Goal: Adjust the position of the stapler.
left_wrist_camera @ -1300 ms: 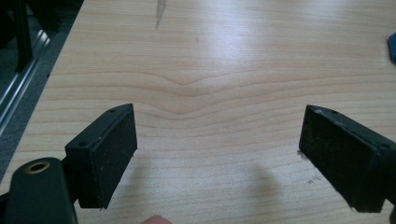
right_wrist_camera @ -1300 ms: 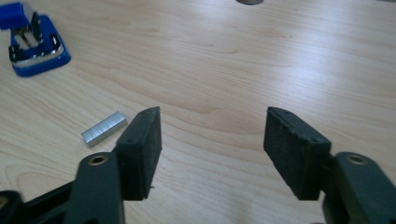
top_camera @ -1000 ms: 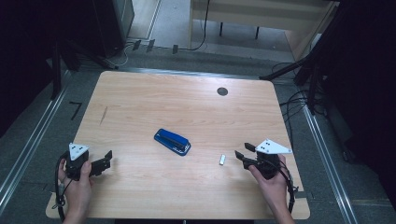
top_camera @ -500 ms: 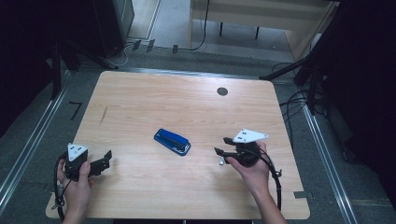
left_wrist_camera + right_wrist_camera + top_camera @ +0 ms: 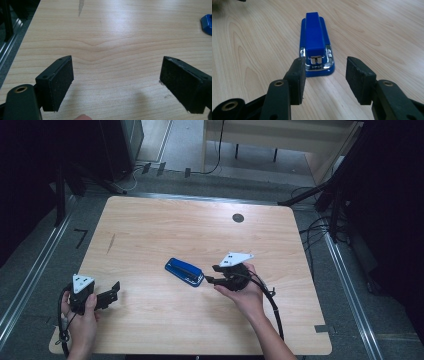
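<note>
A blue stapler [image 5: 184, 271] lies flat near the middle of the wooden table [image 5: 150, 225]. My right gripper [image 5: 210, 274] points left at it, with the tips just short of its right end. In the right gripper view the stapler [image 5: 315, 42] runs lengthwise away from me, its chromed near end just ahead of my right gripper [image 5: 325, 72]. The jaws have just been closing and stand open; the pads touch nothing. My left gripper [image 5: 114, 290] rests at the table's front left, open wide over bare wood [image 5: 116, 82]. A corner of the stapler [image 5: 207, 23] shows far off.
A round black grommet [image 5: 238, 218] sits at the table's back right, and a dark streak [image 5: 111, 242] marks the wood at the left. Metal rails run along both sides of the table. Cables lie on the floor at the right [image 5: 320, 227].
My right gripper has travelled left from the front right of the table up to the stapler's end, and its hand now covers a small pale piece. The left gripper has stayed put.
</note>
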`<state>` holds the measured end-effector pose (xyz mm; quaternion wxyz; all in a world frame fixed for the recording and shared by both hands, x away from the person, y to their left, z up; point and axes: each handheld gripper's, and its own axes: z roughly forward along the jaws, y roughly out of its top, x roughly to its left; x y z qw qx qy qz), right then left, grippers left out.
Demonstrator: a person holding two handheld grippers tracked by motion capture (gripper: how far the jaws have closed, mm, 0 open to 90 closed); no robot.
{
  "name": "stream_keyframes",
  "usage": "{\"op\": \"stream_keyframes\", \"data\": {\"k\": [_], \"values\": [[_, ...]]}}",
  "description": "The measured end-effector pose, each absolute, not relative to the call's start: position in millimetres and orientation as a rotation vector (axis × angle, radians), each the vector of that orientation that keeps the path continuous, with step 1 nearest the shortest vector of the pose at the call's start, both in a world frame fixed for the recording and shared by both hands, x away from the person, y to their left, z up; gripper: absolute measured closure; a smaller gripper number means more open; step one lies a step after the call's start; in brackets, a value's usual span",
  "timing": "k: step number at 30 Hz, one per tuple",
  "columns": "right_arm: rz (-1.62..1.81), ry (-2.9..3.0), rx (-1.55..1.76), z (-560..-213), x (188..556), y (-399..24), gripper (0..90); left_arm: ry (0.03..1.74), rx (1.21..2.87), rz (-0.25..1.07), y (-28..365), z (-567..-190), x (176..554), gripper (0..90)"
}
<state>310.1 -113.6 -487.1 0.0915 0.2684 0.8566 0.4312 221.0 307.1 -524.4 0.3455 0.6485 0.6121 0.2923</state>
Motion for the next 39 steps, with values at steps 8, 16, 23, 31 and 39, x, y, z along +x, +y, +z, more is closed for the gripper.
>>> {"op": "stream_keyframes", "data": {"k": [8, 16, 23, 31, 39], "values": [[1.236, 2.580, 0.762, -490.5, 317.1, -91.9, 53.3, 1.593, 1.687, 0.758, 306.9, -524.7, 221.7, 12.4], [1.226, 2.622, 0.738, -490.1, 322.2, -72.0, 52.5, 1.594, 1.704, 0.758, 305.8, -524.9, 222.7, 12.4], [1.183, 2.649, 0.742, -497.8, 330.2, -54.0, 50.2, 1.599, 1.699, 0.759, 306.1, -524.9, 222.7, 12.8], [1.127, 2.659, 0.761, -506.2, 341.9, -40.1, 53.4, 1.605, 1.699, 0.750, 306.4, -525.1, 223.6, 13.4], [1.115, 2.648, 0.749, -513.5, 343.9, -34.2, 60.0, 1.608, 1.711, 0.746, 305.6, -525.3, 224.0, 13.6]]}}
